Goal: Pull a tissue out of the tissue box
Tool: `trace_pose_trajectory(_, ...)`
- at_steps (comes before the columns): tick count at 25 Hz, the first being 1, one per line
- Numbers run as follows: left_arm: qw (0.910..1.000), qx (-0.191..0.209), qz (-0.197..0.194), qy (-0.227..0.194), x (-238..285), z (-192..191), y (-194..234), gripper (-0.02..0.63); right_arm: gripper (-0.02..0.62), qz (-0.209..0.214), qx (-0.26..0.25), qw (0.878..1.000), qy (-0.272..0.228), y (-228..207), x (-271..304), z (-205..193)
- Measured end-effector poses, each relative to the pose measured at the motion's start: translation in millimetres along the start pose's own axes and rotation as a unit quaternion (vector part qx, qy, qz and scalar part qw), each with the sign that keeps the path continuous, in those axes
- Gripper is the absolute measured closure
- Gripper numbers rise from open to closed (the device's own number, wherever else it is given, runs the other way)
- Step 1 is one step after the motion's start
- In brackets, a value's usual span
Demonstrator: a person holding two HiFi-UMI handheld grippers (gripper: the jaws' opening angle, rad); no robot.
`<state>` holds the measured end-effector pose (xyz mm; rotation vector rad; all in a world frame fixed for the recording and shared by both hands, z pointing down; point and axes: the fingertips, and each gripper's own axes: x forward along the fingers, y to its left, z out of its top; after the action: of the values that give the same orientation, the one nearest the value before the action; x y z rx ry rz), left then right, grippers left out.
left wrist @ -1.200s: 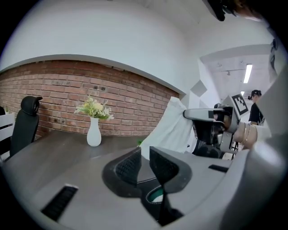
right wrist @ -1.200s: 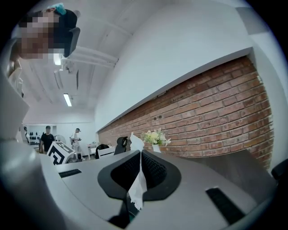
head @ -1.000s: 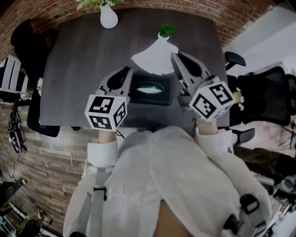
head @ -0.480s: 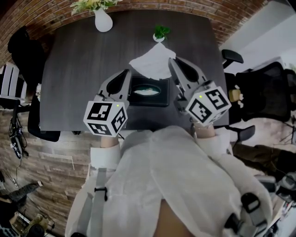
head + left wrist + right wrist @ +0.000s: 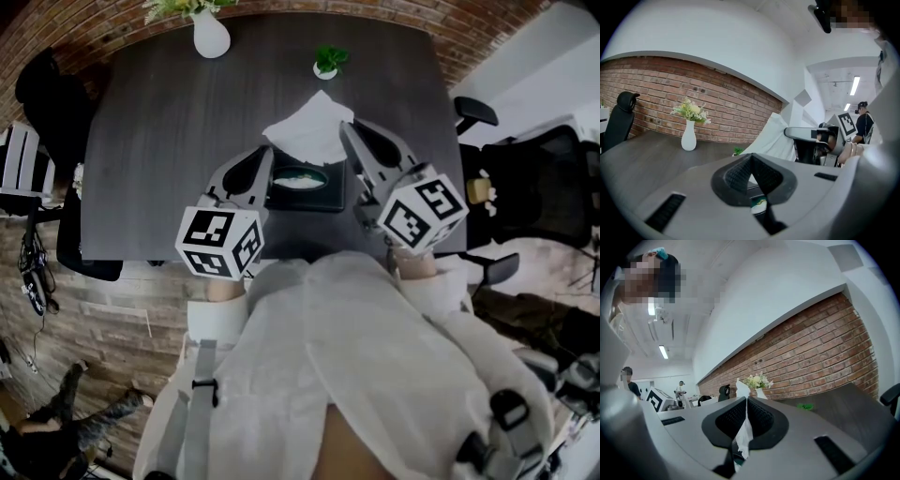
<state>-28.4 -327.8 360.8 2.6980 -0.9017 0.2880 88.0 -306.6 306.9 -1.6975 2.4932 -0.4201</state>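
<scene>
Head view: R gripper has jaws clamped on thin white paper tissue, which spreads out above far edge of black rectangular tissue box w/ oval slot, on dark grey wood-grain table. R gripper view: tissue pinched btwn pads, trailing below. L gripper sits at box's left end, jaws together, nothing btwn them. White ceramic vase w/ flowers & small green potted plant stand at table's far side, well apart from box.

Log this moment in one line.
left claw: shut, empty | right claw: shut on tissue | tissue: held up over box
</scene>
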Motion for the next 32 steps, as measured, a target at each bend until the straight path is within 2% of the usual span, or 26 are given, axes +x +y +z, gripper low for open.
trace_pose_trajectory(19, 0.9999, -0.008, -0.005, 0.008, 3, -8, -1, 0.601, 0.588, 0.024, -0.02, 0.999, 0.01, 7, 1, -3)
trace_pose_trajectory(32, 0.9997, -0.015, -0.014, 0.012, 3, -12, -3, 0.601, 0.588, 0.019, -0.029, 0.999, 0.017, 5, -1, -6)
